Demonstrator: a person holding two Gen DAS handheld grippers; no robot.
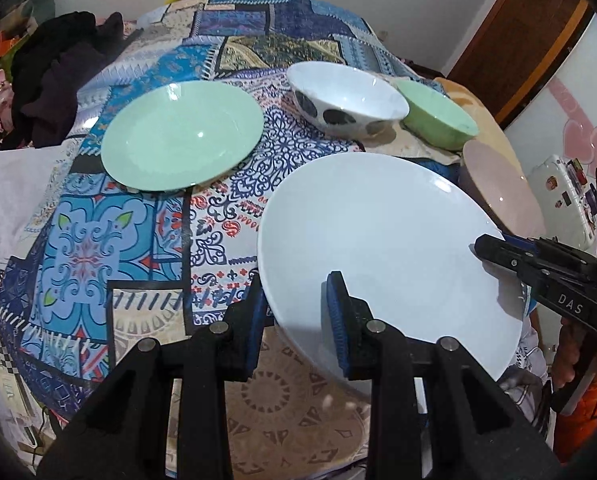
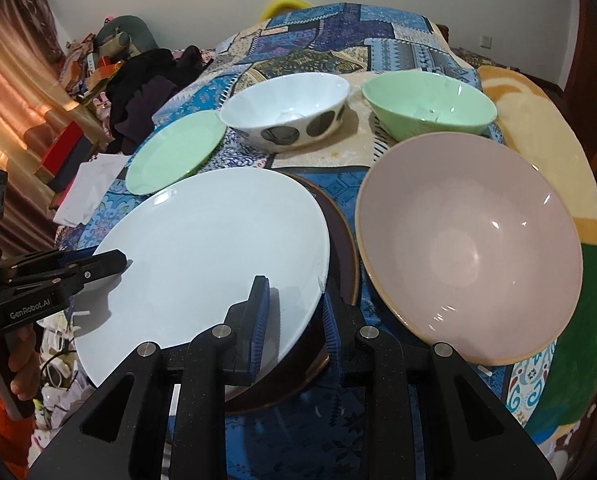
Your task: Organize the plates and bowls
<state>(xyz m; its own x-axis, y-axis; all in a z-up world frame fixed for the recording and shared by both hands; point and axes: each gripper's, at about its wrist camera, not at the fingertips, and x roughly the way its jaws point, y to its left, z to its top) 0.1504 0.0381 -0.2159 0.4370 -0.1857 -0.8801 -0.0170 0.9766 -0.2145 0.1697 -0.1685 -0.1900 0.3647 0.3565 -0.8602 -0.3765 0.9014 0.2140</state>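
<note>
- The left gripper (image 1: 298, 304) is pinching the near-left rim of the white plate (image 1: 382, 248), one pad lying on the plate's face and the other tucked under its edge.
- The right gripper (image 2: 294, 312) is pinching the same plate's opposite rim in the same way, so both hands are carrying it together.
- The white plate is hanging tilted just above a dark brown plate (image 2: 344, 240), which is showing past its right edge on the patterned cloth (image 1: 146, 240).
- The pink bowl (image 2: 470, 244) is sitting just right of the white plate; the spotted bowl (image 2: 286, 110) and green bowl (image 2: 430, 106) are standing beyond it, and the green plate (image 1: 182, 136) is lying beyond its left side.
- Judged risk: both grips are biting only a narrow strip of smooth glazed rim, so the plate could be sliding out if either hand is tipping faster than the other.
- Judged risk: the plate's right edge is passing near the pink bowl, and drifting sideways could be knocking it.
- Judged risk: dropping one side early could be chipping the brown plate beneath.
</note>
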